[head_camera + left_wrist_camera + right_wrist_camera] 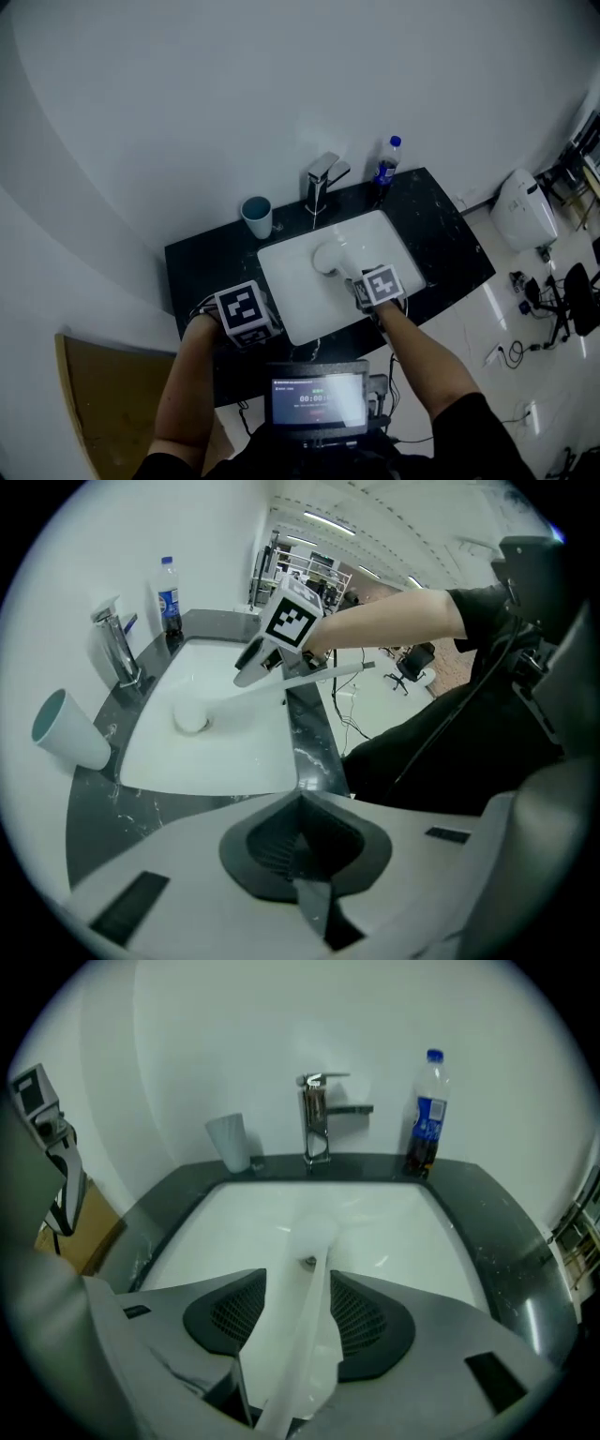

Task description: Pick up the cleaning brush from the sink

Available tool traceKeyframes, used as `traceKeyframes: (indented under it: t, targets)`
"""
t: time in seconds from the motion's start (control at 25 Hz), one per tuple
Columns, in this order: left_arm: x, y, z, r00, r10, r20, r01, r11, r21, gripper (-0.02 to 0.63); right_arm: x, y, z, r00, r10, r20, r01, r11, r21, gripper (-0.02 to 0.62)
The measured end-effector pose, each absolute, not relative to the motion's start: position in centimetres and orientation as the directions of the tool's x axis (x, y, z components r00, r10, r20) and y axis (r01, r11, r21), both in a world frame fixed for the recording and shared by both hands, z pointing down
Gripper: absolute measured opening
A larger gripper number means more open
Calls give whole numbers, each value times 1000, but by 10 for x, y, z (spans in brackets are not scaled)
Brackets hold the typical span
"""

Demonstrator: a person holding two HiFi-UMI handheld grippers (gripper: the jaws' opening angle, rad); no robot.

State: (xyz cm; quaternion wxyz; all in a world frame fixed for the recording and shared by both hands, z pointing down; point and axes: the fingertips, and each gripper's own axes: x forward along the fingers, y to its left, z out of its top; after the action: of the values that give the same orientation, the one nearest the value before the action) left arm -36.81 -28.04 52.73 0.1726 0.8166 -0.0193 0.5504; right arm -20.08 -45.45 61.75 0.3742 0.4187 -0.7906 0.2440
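The white cleaning brush [330,259] lies in the white sink [394,246], its round head [191,716] near the drain and its long handle [302,1335] running toward the front rim. My right gripper [357,283] hangs over the front of the basin and is open. The handle passes between its two dark pads [375,1321] with a gap on the left side. My left gripper [265,319] hovers over the black counter at the sink's front left corner. Its jaws are shut with nothing between them [300,850].
A chrome faucet [322,180] stands behind the basin. A blue-labelled water bottle [385,167] is to its right and a teal cup [257,217] to its left, all on the black counter [448,246]. A white toilet [525,208] and cables are on the floor at right.
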Motion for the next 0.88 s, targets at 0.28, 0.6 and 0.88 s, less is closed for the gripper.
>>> traceKeyframes:
  t: [0.28, 0.6, 0.88]
  targets:
    - [-386, -298, 543, 413, 154, 898, -233, -935, 267, 11, -185, -473, 701, -220, -239, 946, -870, 487, -79, 240]
    - [-393, -294, 546, 409, 205, 889, -203, -930, 307, 11, -179, -469, 737, -50, -11, 999, -870, 491, -39, 210]
    - [-397, -292, 547, 408, 214, 887, -205, -926, 318, 9, -180, -461, 741, -40, 30, 999, -886, 462, -49, 63]
